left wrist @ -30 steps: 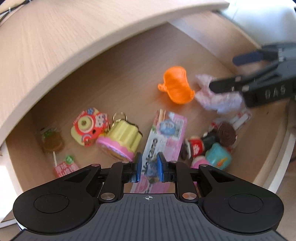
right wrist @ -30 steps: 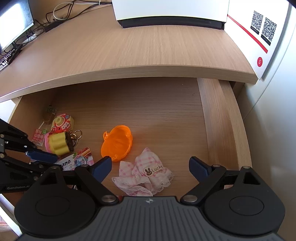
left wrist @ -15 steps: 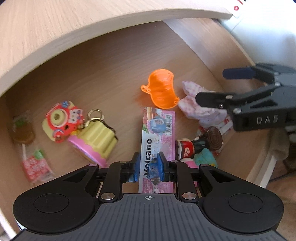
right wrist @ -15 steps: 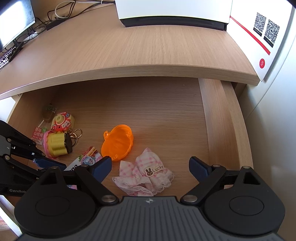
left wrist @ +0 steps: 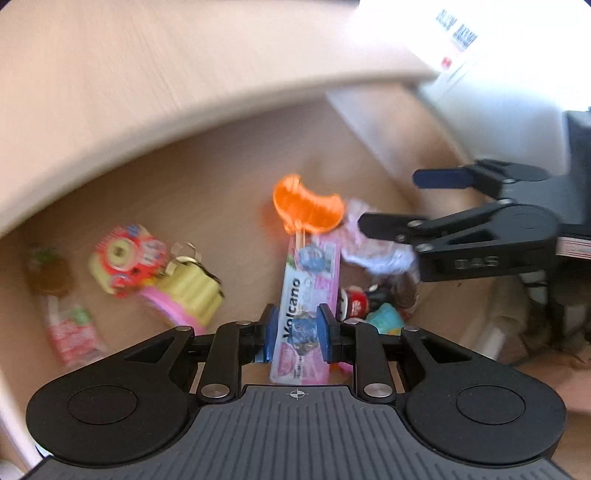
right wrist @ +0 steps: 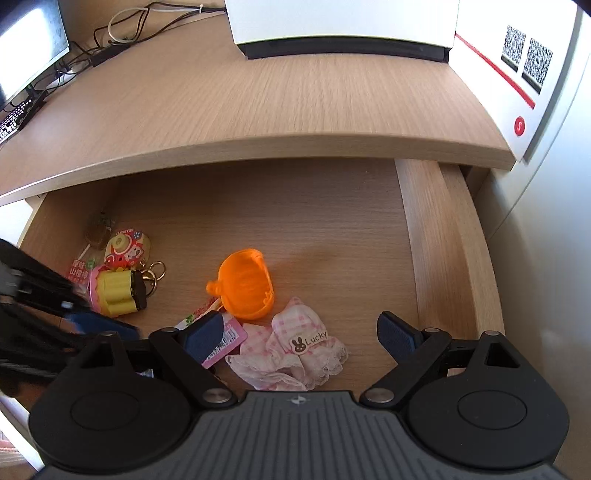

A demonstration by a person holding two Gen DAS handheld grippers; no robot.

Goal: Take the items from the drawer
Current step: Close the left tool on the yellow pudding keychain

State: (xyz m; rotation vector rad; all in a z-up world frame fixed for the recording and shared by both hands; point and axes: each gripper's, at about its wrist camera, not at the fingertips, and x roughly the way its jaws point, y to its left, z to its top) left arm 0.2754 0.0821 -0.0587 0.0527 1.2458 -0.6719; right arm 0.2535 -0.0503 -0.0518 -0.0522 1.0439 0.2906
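The wooden drawer (right wrist: 417,240) stands pulled out under the desk. My left gripper (left wrist: 295,332) has a pink "Volcano" snack packet (left wrist: 306,266) between its blue pads. The pads still touch the packet while the jaws are opening slightly. The packet's far end (right wrist: 229,338) reaches the orange pumpkin-shaped cup (right wrist: 245,284). My right gripper (right wrist: 299,323) hangs wide open over a pink checked "Lucky" cloth (right wrist: 295,347) and holds nothing. From the left wrist view it (left wrist: 406,201) shows at the right, above the cloth.
A yellow-and-pink cupcake keychain (right wrist: 118,291), a red-and-yellow toy (right wrist: 125,251) and wrapped lollipops (right wrist: 98,229) lie at the drawer's left. Small figures (left wrist: 354,302) sit near the front. The desk top (right wrist: 258,103) carries a white box (right wrist: 343,26) and a monitor (right wrist: 29,48).
My left gripper has risen and rolled with the pink packet between its pads, and the packet's far end has swung toward the orange cup. The right gripper has kept still.
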